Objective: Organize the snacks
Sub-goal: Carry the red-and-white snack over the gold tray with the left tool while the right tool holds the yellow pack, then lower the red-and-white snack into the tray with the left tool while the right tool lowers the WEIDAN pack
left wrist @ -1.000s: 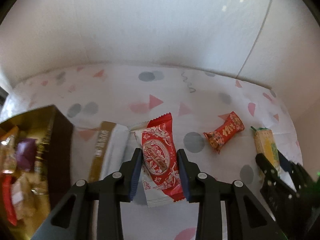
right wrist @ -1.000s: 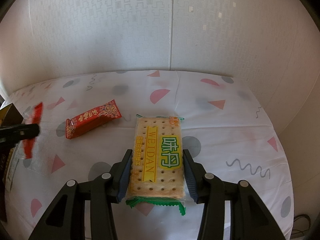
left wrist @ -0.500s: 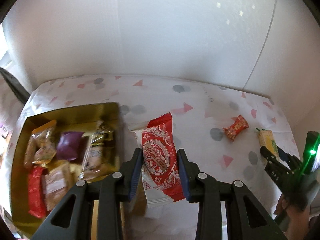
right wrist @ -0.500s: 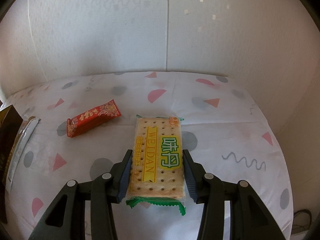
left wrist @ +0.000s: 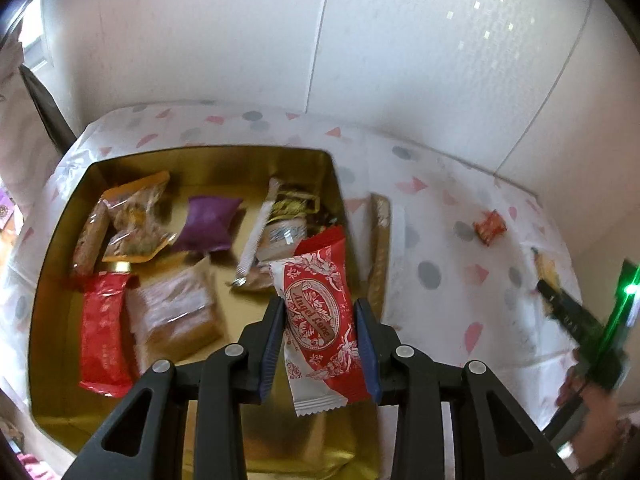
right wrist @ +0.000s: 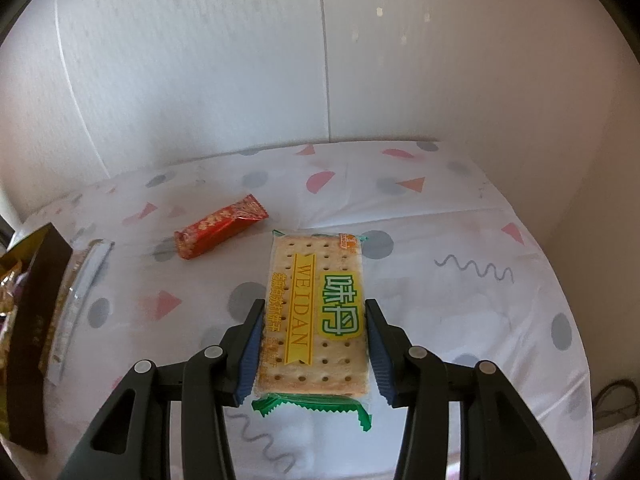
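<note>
A gold tin (left wrist: 60, 240) is sitting at the left edge of the table (left wrist: 440, 240), and loose snacks are lying in it: one purple pouch (left wrist: 208, 224), one red packet (left wrist: 102, 344), one orange-edged clear bag (left wrist: 136, 216) and several more wrappers too blurred to be counted. One red-and-white wafer packet (left wrist: 320, 320) is being gripped between the narrowed jaws of the left gripper (left wrist: 320, 344) above the tin's right side. One Weidan cracker pack (right wrist: 316, 312) is being clamped by the right gripper (right wrist: 314, 348) above the cloth. One small red candy bar (right wrist: 220, 232) is lying on the table beyond it.
</note>
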`<state>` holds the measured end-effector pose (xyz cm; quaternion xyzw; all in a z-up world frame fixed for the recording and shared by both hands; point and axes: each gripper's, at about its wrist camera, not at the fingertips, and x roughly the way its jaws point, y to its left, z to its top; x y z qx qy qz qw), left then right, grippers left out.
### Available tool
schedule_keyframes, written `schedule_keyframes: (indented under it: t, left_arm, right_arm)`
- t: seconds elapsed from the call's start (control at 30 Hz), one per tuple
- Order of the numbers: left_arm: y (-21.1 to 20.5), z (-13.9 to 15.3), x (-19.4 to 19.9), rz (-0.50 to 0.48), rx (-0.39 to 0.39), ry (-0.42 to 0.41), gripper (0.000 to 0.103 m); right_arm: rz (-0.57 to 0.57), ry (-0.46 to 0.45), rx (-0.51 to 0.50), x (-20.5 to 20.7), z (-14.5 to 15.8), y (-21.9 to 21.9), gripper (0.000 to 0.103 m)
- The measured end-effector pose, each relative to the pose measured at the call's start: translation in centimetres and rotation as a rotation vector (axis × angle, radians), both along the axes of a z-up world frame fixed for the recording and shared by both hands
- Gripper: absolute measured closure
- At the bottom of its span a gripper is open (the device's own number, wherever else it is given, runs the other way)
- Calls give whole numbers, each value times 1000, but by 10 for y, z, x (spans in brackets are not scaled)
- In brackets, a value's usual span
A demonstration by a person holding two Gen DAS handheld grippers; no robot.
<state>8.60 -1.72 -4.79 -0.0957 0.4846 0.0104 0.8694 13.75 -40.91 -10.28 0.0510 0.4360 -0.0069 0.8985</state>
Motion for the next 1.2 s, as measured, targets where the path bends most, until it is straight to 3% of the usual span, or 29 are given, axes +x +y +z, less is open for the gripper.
schedule_keyframes:
  t: [0.27, 0.6, 0.77, 0.93, 1.2]
  left_arm:
    - [20, -28, -7, -40, -18, 98, 68]
    - [29, -43, -3, -88, 68, 162, 67]
    - [47, -46, -2, -39, 61, 161, 65]
    - [59, -52, -10, -4, -54, 177, 55]
    - [50, -48, -32, -67, -3, 151, 55]
  right_arm:
    - [-28, -19, 49, -11, 20, 15, 55]
    - [1, -66, 121, -23, 51, 40, 55]
    - [65, -90, 158, -29, 66, 65, 55]
    - [171, -87, 211, -37, 74, 98, 55]
    - [371, -61, 240, -44, 80, 164, 55]
